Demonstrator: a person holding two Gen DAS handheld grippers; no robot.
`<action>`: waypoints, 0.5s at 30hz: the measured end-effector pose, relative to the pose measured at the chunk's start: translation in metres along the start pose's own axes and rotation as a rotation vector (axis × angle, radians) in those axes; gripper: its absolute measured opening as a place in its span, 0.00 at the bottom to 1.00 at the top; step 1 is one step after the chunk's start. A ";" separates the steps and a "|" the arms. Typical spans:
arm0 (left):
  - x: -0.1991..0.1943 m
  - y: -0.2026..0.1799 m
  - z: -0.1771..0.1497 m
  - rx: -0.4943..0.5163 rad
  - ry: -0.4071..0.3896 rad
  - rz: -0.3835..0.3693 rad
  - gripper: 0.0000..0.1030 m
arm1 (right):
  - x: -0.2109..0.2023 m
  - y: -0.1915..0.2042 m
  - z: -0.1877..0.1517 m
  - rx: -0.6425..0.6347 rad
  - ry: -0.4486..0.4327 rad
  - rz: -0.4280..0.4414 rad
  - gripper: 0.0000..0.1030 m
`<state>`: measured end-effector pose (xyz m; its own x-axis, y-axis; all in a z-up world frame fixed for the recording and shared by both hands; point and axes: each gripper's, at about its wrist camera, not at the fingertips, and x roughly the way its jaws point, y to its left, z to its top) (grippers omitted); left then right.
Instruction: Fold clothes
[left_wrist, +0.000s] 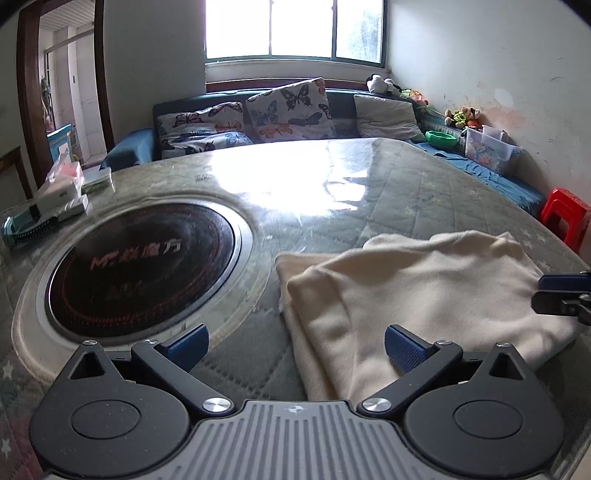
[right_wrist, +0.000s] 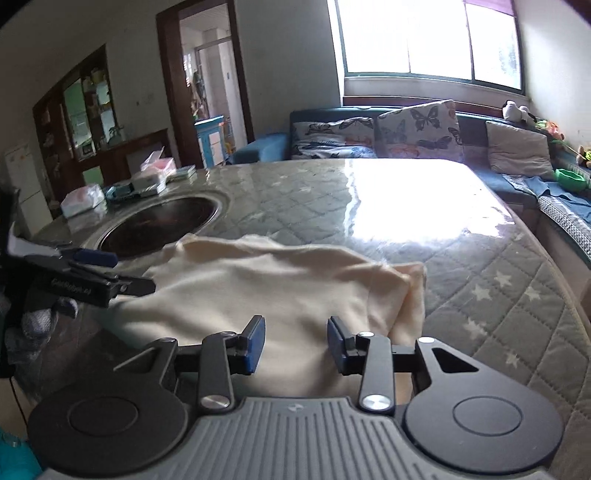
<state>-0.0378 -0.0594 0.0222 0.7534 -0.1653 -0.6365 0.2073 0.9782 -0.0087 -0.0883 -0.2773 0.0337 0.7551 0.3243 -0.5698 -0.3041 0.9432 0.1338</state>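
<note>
A cream garment (left_wrist: 417, 295) lies folded in layers on the quilted table, its near edge under both grippers. In the left wrist view my left gripper (left_wrist: 295, 349) is wide open, its right pad over the cloth's near left part and its left pad over bare table. The right gripper's tips (left_wrist: 561, 291) enter from the right edge over the cloth. In the right wrist view the same garment (right_wrist: 258, 291) spreads ahead, and my right gripper (right_wrist: 295, 345) is open with the cloth's near edge between its pads. The left gripper (right_wrist: 96, 273) shows at the left by the cloth's corner.
The table (left_wrist: 406, 184) has a round black cooktop (left_wrist: 144, 262) set into it at the left. Boxes and tissue packs (left_wrist: 62, 188) sit at its far left. A sofa with butterfly cushions (left_wrist: 288, 107) lies behind, and a red stool (left_wrist: 565, 218) stands at the right.
</note>
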 end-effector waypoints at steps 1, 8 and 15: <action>0.001 -0.001 0.002 0.002 -0.003 0.001 1.00 | 0.005 -0.002 0.002 0.006 0.003 -0.002 0.37; 0.022 0.003 0.011 -0.009 0.033 0.031 1.00 | 0.016 -0.008 0.001 0.010 0.030 -0.013 0.38; 0.031 0.004 0.019 -0.040 0.056 0.022 1.00 | 0.037 -0.005 0.021 -0.015 0.044 -0.025 0.43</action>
<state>-0.0016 -0.0629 0.0168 0.7211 -0.1375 -0.6791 0.1648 0.9860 -0.0246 -0.0465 -0.2686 0.0284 0.7362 0.2971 -0.6080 -0.2948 0.9495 0.1070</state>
